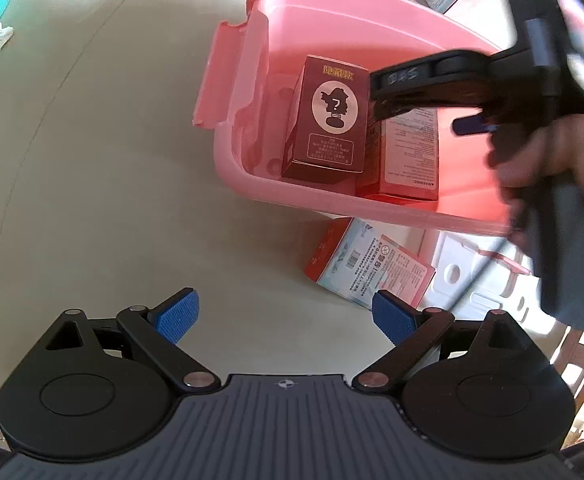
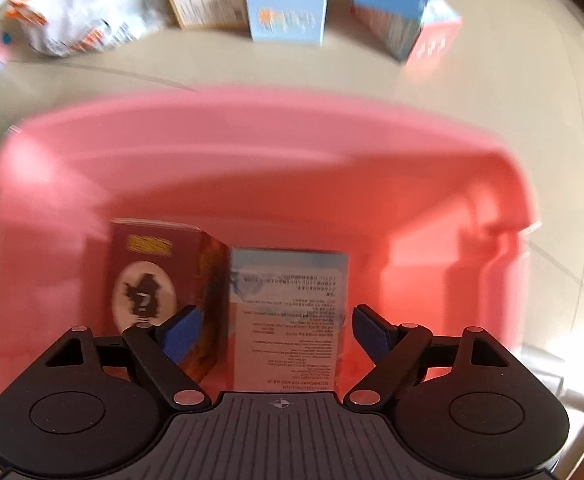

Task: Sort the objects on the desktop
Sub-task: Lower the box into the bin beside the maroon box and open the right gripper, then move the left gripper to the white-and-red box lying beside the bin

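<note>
The right gripper [image 2: 276, 330] hung over the pink plastic bin [image 2: 252, 152], its blue pads spread apart and gripping nothing, with a pale printed carton [image 2: 288, 320] lying free on the bin floor right beneath them, touching a dark red box with a question-mark silhouette [image 2: 152, 280] beside it. The left gripper [image 1: 286, 318] stood off over the bare beige tabletop [image 1: 92, 160], fingers released and empty, near a red-and-white carton [image 1: 368, 268] lying outside the bin. More blue cartons [image 2: 286, 12] waited beyond the bin's far wall.
</note>
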The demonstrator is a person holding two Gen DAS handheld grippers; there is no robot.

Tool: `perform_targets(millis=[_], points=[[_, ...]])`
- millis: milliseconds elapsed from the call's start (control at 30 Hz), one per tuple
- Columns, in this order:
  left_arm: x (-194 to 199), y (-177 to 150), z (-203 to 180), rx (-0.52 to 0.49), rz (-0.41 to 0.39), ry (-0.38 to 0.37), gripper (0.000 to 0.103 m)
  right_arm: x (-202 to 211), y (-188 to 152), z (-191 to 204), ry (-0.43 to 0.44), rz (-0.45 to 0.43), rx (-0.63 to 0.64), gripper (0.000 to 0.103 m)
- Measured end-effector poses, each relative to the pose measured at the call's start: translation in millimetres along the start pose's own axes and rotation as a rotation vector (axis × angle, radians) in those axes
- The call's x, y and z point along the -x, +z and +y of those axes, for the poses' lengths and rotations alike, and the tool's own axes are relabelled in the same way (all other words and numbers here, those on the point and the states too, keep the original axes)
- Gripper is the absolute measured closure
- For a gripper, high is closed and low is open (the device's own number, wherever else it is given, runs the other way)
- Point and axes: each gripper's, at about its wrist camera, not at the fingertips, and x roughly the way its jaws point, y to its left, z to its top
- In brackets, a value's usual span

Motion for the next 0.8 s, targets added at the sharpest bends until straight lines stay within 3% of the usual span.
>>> perform_targets(millis=[133,267,367,533,633,800], points=[[9.5,-3.3,-3.7,-0.028,-0.028,0.022,0.007,50.3,-4.1,-5.4,0.035,-0.073,0.063,0.023],[21.0,-11.2,-15.2,-0.118,-0.094,0.065,0.007,102.5,-12.2,-27.1,0.068,-0.132,0.113,0.021],[28.8,-22.0,-22.1,-0.192,-0.15,0.051,0.007,136.5,-32.9,-45.0,0.081,-0.163,0.147,0.018],[40.5,-50.6,-41.1,-0.465,-0.27,0.008,0.007,172.6,-83.0,-74.0,0.063,-0.163,0.231,0.013],[38.4,-70.4,-57.4,-0.64,-0.343,0.029,0.007,177.6,-118.4,-92.3,0.044,-0.137,0.254,0.012],[33.8,-88.7,-79.1,-0.824,-0.335,0.066,0.007,167.4,-160.5,-98.9,0.046,-0.088,0.282,0.012]])
